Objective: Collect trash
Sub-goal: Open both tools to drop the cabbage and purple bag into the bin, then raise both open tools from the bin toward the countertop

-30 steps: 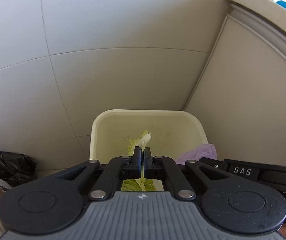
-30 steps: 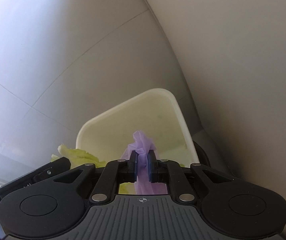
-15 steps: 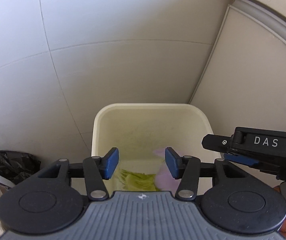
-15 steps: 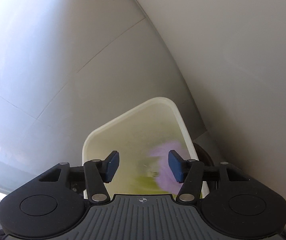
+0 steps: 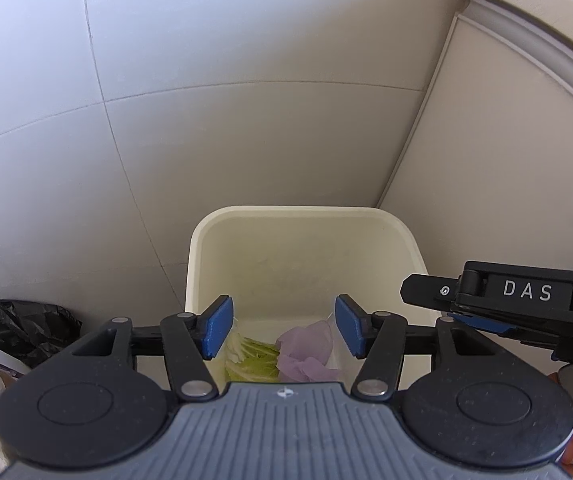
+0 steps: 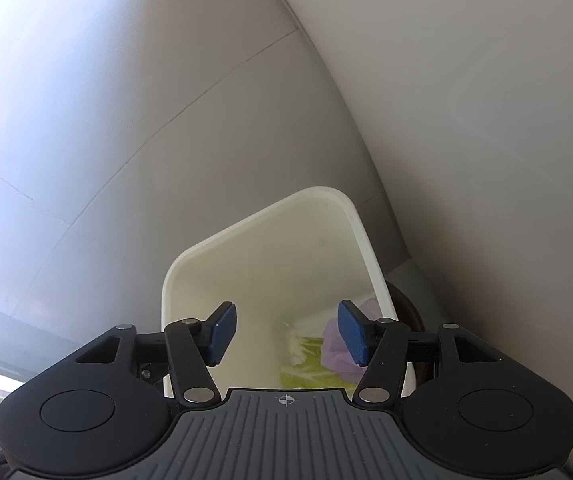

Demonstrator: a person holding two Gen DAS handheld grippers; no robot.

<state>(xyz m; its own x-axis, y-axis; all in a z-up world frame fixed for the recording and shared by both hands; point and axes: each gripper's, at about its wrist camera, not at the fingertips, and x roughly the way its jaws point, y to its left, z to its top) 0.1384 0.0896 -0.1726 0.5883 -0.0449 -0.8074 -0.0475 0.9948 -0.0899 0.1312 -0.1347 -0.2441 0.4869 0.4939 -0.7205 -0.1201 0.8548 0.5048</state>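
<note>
left hand-held gripper [image 5: 282, 330] | black linkages, blue ribbed pads [image 5: 217, 332] | silver rivets | grey ridged body (crosshair mark)

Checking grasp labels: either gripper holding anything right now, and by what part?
Nothing held. Left gripper and right gripper are open; lettuce leaf and purple wrapper lie in the bin.

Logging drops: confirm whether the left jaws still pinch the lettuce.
No; the left gripper is open and empty, and the lettuce lies inside the bin.

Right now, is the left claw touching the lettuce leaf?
Apart. In the left wrist view the left claw is open and empty above the bin; the lettuce leaf lies far below on its floor.
</note>
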